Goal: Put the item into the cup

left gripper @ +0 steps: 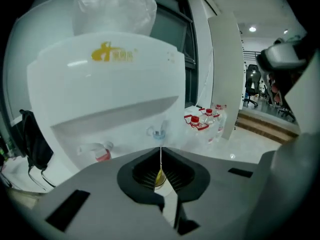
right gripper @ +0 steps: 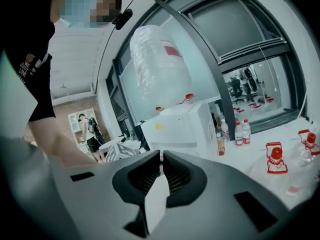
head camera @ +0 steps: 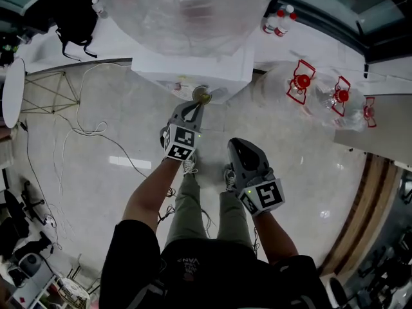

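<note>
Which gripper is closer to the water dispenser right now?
Left. The left gripper is up at the front of the water dispenser, holding a cup there; the right gripper sits well back from it, shut and empty.

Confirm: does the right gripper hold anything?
No, the right gripper has its jaws closed together with nothing between them.

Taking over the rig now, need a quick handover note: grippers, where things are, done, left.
Left gripper: jaws closed on the thin wall of the small round pale cup, held at the front of the white water dispenser, below its blue tap.
Right gripper: jaws together, nothing between them, held low by the person's side.
Done: something yellowish shows in the cup; cannot tell if it is the item.
Left: check that; if not, put the item in.
</note>
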{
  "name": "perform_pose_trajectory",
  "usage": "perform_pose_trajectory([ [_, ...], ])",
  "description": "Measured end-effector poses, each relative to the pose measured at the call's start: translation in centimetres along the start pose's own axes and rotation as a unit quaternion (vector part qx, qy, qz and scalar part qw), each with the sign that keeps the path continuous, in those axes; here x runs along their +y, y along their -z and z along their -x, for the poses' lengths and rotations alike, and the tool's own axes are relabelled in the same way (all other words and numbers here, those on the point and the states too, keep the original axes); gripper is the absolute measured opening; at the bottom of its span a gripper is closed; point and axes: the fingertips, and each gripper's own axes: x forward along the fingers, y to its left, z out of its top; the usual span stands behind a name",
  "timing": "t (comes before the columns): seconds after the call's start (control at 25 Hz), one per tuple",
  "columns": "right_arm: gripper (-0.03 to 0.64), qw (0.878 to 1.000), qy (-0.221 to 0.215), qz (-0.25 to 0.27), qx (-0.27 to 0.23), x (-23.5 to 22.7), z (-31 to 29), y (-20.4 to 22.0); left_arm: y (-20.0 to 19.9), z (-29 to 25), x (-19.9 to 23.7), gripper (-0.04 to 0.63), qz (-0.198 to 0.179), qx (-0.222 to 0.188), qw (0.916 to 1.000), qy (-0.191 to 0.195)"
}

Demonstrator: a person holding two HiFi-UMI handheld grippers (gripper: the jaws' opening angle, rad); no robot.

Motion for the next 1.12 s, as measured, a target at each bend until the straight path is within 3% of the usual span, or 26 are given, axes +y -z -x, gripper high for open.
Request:
perform_pose_trajectory([
  [0.44, 0.048, 0.997, -0.057, 0.041, 0.016, 3.4, 2.6, -3.1, -7.1, 11.5, -1.3, 0.02, 0.047, -0.091, 0.9935, -0.05],
  [1.12, 0.048, 0.991, -0.103, 0.088, 0.017, 8.1, 9.3, -7.3, -12.7, 27.6, -7.4, 0.02, 0.068, -0.162, 0.9761, -0.129],
])
